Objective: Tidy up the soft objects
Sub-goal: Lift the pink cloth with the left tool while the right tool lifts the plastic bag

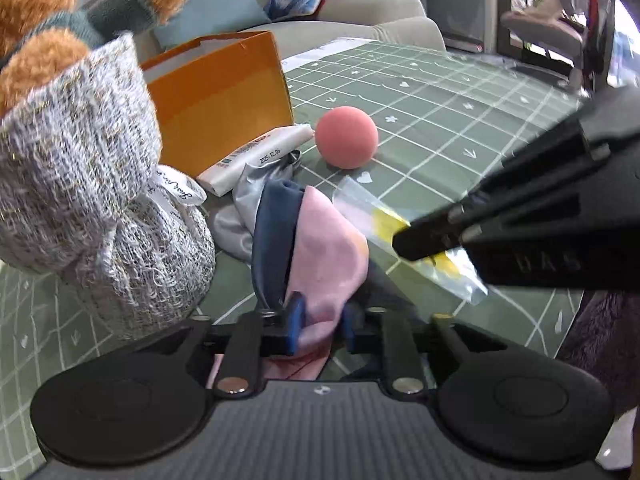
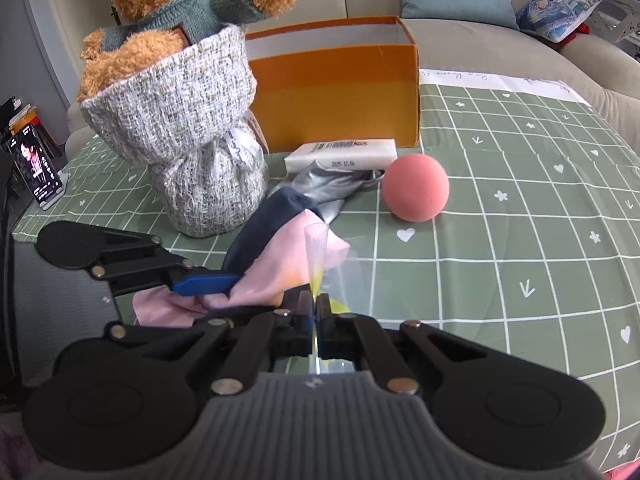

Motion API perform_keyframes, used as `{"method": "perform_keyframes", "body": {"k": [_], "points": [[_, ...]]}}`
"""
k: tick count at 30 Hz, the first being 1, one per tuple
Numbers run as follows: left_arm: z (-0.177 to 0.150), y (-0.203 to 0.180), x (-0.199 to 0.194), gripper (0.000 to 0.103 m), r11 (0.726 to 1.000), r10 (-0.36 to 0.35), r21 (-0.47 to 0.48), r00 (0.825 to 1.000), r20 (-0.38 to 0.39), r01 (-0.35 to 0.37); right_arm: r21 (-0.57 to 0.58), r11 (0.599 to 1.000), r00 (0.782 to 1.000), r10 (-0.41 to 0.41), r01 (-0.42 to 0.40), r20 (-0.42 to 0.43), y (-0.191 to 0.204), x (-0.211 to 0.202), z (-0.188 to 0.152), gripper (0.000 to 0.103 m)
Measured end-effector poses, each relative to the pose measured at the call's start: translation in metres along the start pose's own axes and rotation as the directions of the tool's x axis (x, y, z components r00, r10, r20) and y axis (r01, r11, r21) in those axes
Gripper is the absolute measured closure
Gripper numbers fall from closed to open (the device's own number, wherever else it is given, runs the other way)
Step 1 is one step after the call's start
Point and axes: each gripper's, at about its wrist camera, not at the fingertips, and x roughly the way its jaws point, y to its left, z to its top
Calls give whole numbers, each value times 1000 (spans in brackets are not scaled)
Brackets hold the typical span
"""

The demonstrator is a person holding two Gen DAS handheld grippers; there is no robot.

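Where writing can be read: "2025.12.06" on white packet [image 2: 341,154] lying against orange box [image 2: 336,88]; script on ribbon of tweed bag [image 2: 192,152] too small to read. Open green checked tabletop [image 2: 520,240] right of pink ball [image 2: 416,187]; far edge meets sofa. Left claw [image 1: 320,320] nearly closed, pinching pink-and-navy cloth [image 1: 316,240] just above tabletop. Right claw [image 2: 315,312] fully closed on clear plastic bag [image 2: 316,248] with yellow inside, touching cloth.

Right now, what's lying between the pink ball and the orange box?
A white packet lies against the orange box, with crumpled silver fabric in front of it, just left of the pink ball; clearest in the right wrist view.
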Motion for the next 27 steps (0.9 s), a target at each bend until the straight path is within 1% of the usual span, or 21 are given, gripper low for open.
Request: {"method": "perform_keyframes", "body": {"k": [2,5,7,8,14,17,19,22,25,27], "points": [[0,4,-1,99,999,10,-36,1000,12,-10,0,1000,1000,1,-1,-5,1,1,0,103],[1,11,-13,100,997,17,-76,999,50,-13,1,1000,1000,-2,2,-2,-1,1,1,103],[2,15,-24,100,995,22,-97,998,66,-16,6,1000,1000,-3,3,6,-1,-3,2,103],[2,18,-31,100,993,16,-120,997,75,-7,6,1000,1000,2,-2,28,-1,-5,2,103],[8,32,-71,100,966,-12,-255,992,129,45,-4,1000,998,13,-13,69,5,-29,6,103],[12,33,-92,101,957,20,-289,987,158,27,-14,1000,996,13,-12,87,11,-41,7,103],[14,35,-106,101,946,38,-325,984,172,20,-29,999,994,15,-12,107,15,-53,8,103],[16,38,-121,101,934,47,-357,987,156,12,-37,999,992,34,-30,125,22,-71,10,103],[13,35,-140,101,935,87,-353,986,144,-31,2,996,987,90,-91,135,26,-88,10,103],[12,33,-147,101,932,105,-359,985,135,-50,-6,994,983,108,-108,150,31,-98,9,103]]}}
